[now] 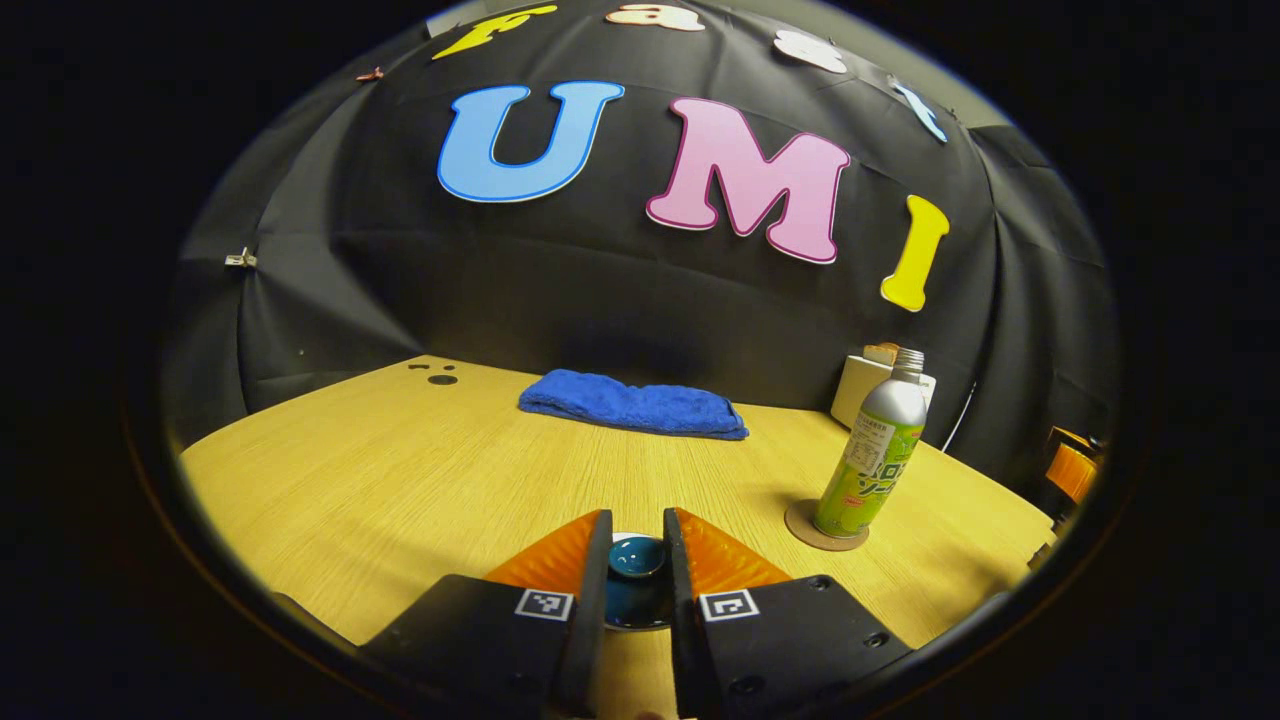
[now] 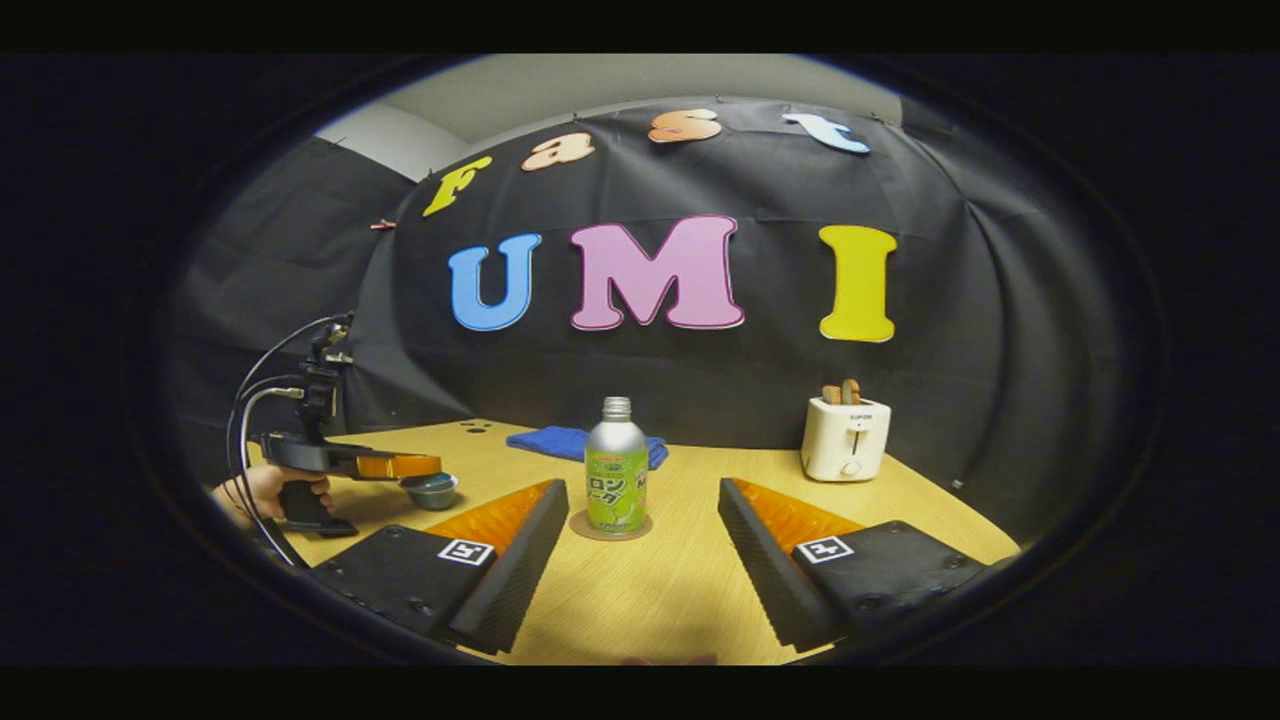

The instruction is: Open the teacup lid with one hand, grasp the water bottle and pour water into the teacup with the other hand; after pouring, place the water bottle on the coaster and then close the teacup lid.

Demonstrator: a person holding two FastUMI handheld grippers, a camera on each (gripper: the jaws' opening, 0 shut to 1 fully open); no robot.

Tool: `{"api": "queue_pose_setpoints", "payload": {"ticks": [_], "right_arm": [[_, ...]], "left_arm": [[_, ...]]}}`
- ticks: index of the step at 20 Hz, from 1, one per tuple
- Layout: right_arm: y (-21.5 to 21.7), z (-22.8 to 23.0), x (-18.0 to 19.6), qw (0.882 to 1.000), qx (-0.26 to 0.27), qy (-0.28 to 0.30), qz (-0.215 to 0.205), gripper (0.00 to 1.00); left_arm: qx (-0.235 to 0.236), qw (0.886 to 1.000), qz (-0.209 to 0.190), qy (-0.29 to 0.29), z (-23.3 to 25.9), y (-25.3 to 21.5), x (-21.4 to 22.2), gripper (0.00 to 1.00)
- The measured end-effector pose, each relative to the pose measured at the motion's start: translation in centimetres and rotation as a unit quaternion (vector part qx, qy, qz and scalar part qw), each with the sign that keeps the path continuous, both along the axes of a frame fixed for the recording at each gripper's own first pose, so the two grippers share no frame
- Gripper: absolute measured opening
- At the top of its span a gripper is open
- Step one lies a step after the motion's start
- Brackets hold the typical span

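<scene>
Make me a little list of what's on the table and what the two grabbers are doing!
table: wooden top
water bottle: upright on the coaster
coaster: round, under the bottle
teacup lid: between the left gripper's fingers, which are close on either side of its knob
left gripper: narrowed around the lid
right gripper: open, pointing at the bottle, apart from it
blue cloth: folded at the back of the table
toaster: white, back right, something in its slots
hand: holding the left gripper's handle
</scene>
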State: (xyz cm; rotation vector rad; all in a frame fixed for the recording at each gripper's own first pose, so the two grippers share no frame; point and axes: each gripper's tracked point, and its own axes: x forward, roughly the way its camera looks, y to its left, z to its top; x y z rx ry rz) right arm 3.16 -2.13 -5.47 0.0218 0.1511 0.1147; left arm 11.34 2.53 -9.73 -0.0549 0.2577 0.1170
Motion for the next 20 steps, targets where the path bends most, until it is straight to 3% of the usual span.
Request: {"api": "queue_pose_setpoints", "payload": {"ticks": [4,9,10,13,14,19,20], "right_arm": [[-0.1,0.4,0.0,1.0,0.002,-0.005,0.0,0.94],[0.1,0.5,-0.1,1.0,0.008,-0.005,0.003,0.94],[0.1,0.5,-0.1,1.0,0.009,-0.005,0.004,0.94],[0.2,0.5,-0.2,1.0,0.006,-0.004,0.005,0.94],[0.1,0.5,-0.2,1.0,0.006,-0.004,0.005,0.94],[0.7,0.7,-0.2,1.0,0.008,-0.006,0.01,0.94],[0.9,0.9,-0.3,1.0,0.009,-0.007,0.011,0.94]], "left_arm": [[0.019,1.0,0.002,0.004,-0.2,0.0,0.1,0.29],[0.066,0.998,0.008,0.014,-0.8,-0.3,0.2,0.35],[0.076,0.997,0.01,0.015,-0.8,-0.2,0.3,0.31],[0.083,0.996,0.012,0.019,-0.9,-0.5,0.2,0.37],[0.079,0.997,0.009,0.019,-0.8,-0.9,0.1,0.42],[0.075,0.997,0.005,-0.004,0.7,-2.3,-1.8,0.92],[0.074,0.997,0.005,-0.013,1.3,-2.5,-2.3,0.94]]}}
